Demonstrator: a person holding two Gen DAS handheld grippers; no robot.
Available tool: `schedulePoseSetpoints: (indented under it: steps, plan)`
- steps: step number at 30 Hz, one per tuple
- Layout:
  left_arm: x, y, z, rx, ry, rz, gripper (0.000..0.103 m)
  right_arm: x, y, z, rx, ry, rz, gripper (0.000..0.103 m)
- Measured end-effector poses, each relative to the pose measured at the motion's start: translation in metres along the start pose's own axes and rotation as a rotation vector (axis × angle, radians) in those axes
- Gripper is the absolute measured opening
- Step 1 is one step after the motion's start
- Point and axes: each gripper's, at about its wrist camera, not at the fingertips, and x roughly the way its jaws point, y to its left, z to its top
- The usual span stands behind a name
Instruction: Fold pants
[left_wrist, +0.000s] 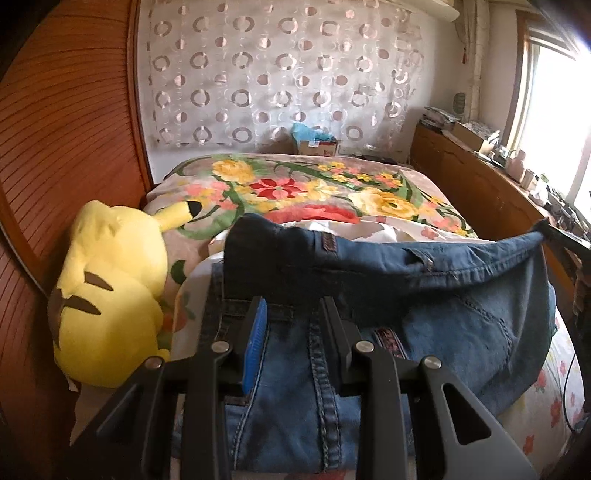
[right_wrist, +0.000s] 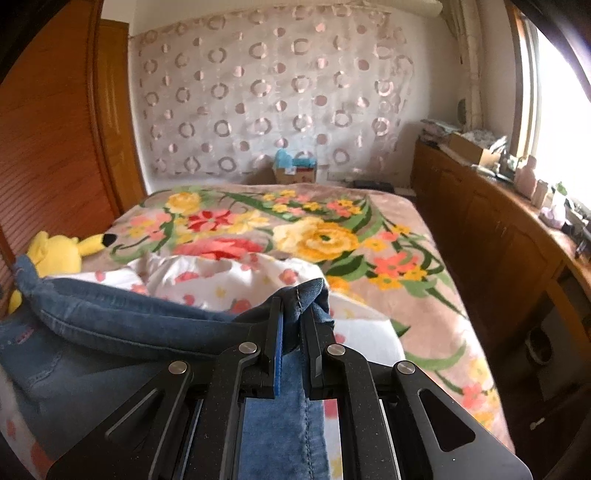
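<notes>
Only unreadable patches (left_wrist: 327, 244) on gripped jeans (left_wrist: 461, 295)

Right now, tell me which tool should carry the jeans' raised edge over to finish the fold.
Right. The right tool is shut on a corner of the jeans and holds that edge lifted above the bed. The left tool stands open over the lower denim, gripping nothing.
</notes>
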Motion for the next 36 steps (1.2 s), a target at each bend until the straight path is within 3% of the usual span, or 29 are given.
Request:
schedulePoseSetpoints:
  steps: [3, 7, 8, 10, 12, 19, 27, 36]
  plan:
    - [0.004, -0.003, 0.001, 0.001, -0.003, -0.007, 0.028, 0.022, -0.002, 0.001, -0.003, 0.049, -0.037, 0.005]
    - [0.005, -0.006, -0.003, 0.001, 0.001, -0.014, 0.028, 0.037, -0.010, -0.011, 0.036, 0.126, 0.004, 0.006]
    - [0.003, -0.005, -0.006, -0.003, 0.003, -0.019, 0.028, 0.036, -0.013, -0.014, 0.042, 0.133, 0.009, 0.010]
    - [-0.001, -0.006, -0.011, -0.009, 0.005, -0.021, 0.028, 0.027, -0.017, -0.021, 0.061, 0.134, 0.015, 0.030]
    - [-0.004, -0.006, -0.015, -0.011, 0.006, -0.018, 0.028, 0.016, -0.020, -0.026, 0.075, 0.126, 0.040, 0.040]
    - [-0.011, -0.015, -0.042, -0.012, 0.030, -0.010, 0.028, -0.027, -0.029, -0.056, 0.085, 0.154, 0.103, 0.054]
    - [0.005, -0.027, -0.069, 0.012, 0.093, 0.019, 0.028, -0.041, -0.034, -0.095, 0.110, 0.223, 0.130, 0.055]
    - [0.008, -0.035, -0.081, 0.043, 0.095, 0.031, 0.035, -0.024, -0.035, -0.105, 0.164, 0.262, 0.186, 0.055]
